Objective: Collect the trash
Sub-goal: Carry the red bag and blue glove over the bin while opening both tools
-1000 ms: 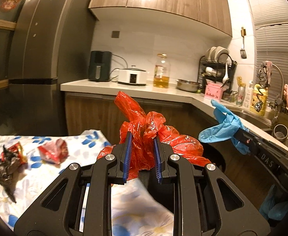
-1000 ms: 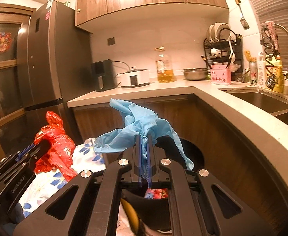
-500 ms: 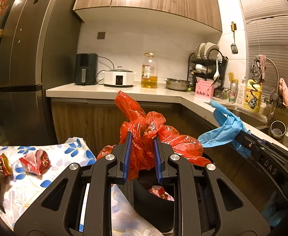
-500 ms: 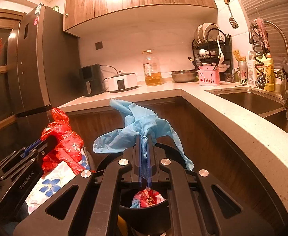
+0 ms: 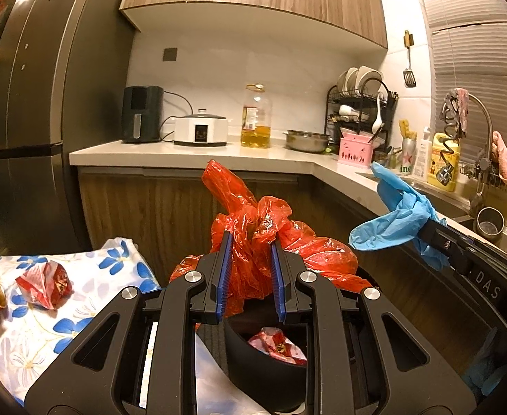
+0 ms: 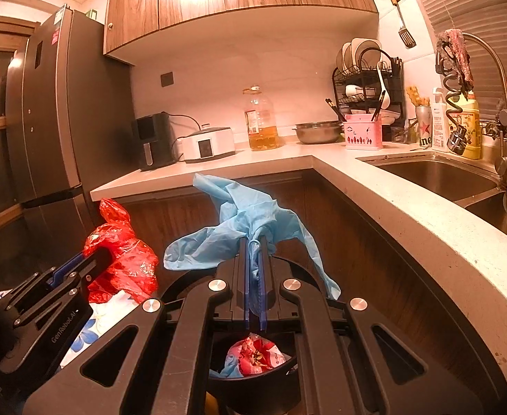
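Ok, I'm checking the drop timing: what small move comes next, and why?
Probably open the right tool: it pinches the blue glove right above the black bin, which already holds a wrapper, so the glove should fall in.

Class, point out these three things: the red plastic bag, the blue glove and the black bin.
red plastic bag (image 5: 243, 238), left wrist view, crumpled middle between the pads.
blue glove (image 6: 250, 214), right wrist view, bunched palm above the pads.
black bin (image 5: 253, 363), left wrist view, near wall.
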### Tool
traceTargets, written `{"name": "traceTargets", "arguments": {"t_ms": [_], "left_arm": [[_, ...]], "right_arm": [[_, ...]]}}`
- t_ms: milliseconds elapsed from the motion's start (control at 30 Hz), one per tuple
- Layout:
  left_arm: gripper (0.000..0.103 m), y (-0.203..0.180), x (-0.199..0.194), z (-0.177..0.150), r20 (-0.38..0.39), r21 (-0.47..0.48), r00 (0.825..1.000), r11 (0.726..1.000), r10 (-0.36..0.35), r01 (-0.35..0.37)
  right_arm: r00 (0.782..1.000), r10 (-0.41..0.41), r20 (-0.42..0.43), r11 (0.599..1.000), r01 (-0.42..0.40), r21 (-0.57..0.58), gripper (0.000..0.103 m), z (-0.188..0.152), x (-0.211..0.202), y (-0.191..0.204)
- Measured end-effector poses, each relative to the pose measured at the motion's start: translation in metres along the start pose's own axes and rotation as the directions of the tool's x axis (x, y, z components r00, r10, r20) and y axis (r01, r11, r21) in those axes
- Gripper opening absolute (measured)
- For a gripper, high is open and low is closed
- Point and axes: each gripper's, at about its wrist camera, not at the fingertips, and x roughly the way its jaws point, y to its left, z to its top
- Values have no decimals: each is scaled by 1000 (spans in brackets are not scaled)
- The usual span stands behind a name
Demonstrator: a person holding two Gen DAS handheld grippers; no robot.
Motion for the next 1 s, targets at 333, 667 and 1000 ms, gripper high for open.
{"name": "traceTargets", "arguments": {"t_ms": [333,667,1000], "left_arm": [[20,-4,11,-3,-8,8,1000,1000,-11,11],[21,-6,22,-7,-22,9,999,1000,-27,27],[23,-9,33,-12,-33,9,998,999,-51,51]], "right_arm": [[1000,-8,0,1000,8,-13,5,-1,7,1],[1000,-3,-5,1000,3,-17,5,-2,14,0],[999,17,-30,1000,-18,-24,6,-4,25,-2]]}}
